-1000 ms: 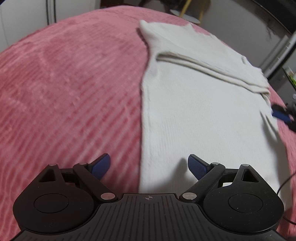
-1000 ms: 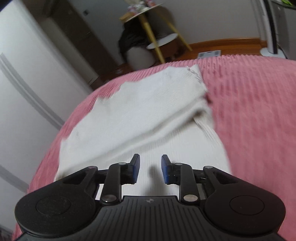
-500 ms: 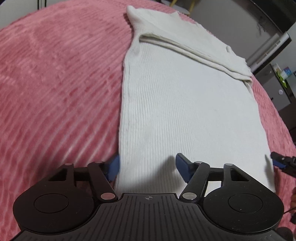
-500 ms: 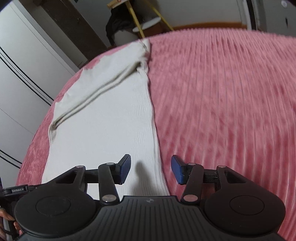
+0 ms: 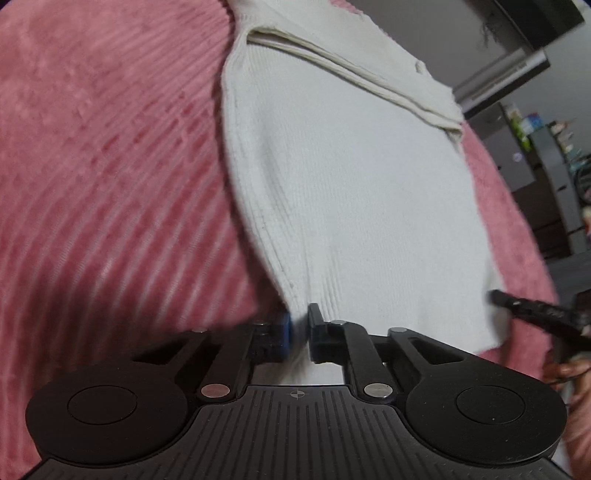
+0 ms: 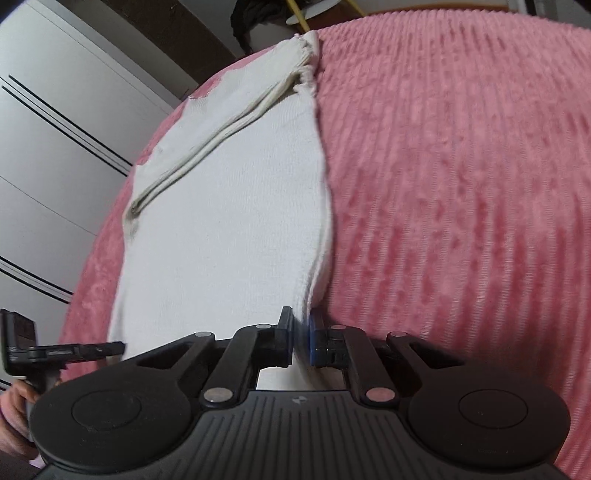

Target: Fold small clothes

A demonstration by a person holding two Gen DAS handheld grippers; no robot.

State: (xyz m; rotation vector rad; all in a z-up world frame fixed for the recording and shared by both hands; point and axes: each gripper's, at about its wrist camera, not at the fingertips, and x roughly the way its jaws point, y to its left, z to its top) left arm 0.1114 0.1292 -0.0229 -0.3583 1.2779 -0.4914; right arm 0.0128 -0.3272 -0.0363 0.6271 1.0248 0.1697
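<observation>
The left gripper has just closed, pinching the near left corner of the white knit garment on the pink bedspread; the right gripper has likewise just closed on its near right corner

I am working in a home, most likely a bedroom. The whole near field is a soft, rounded surface under a pink ribbed blanket, which reads as a bed. Past its far left edge I see white panelled doors with thin dark lines, like a wardrobe. Beyond the far edge stands a stool with yellow legs, and off the right side grey shelving holds small household items.
</observation>
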